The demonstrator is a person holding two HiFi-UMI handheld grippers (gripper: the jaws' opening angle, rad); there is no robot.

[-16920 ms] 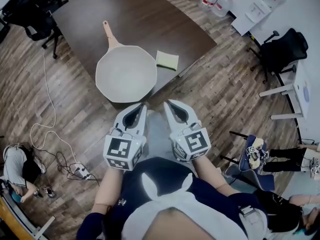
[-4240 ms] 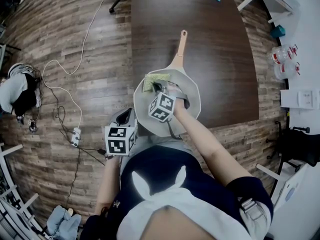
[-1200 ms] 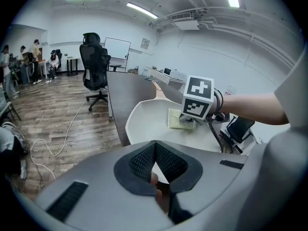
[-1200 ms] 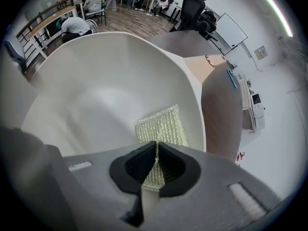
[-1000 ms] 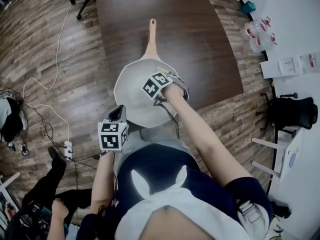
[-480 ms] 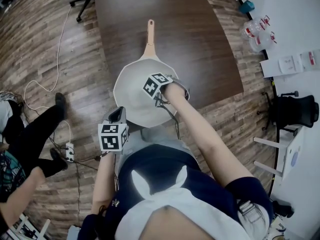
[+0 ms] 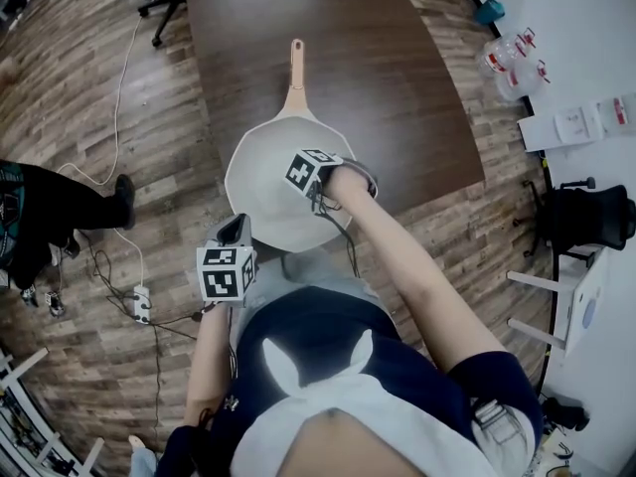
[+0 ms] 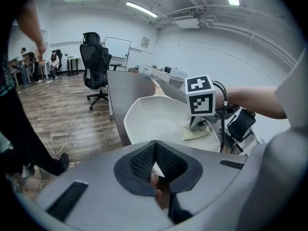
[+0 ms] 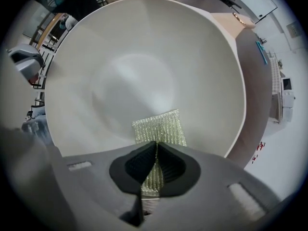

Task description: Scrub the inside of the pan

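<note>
Right now my right gripper [image 9: 156,144] is clamped on one edge of the green scrub sponge [image 9: 159,126] and tipped steeply down, so the pad lies flat on the inner wall of the white pan [image 9: 144,57] at about 4 o'clock, a pose I judge right for rubbing. My left gripper [image 8: 155,146], jaws together on nothing, waits off the rim at 7 o'clock, clear of the work. The pan sits at the near edge of a dark wooden table [image 7: 397,87], its handle [image 7: 295,68] toward 12 o'clock, with plank floor [image 7: 149,117] around it and someone's legs [image 7: 50,207] at 9 o'clock.
</note>
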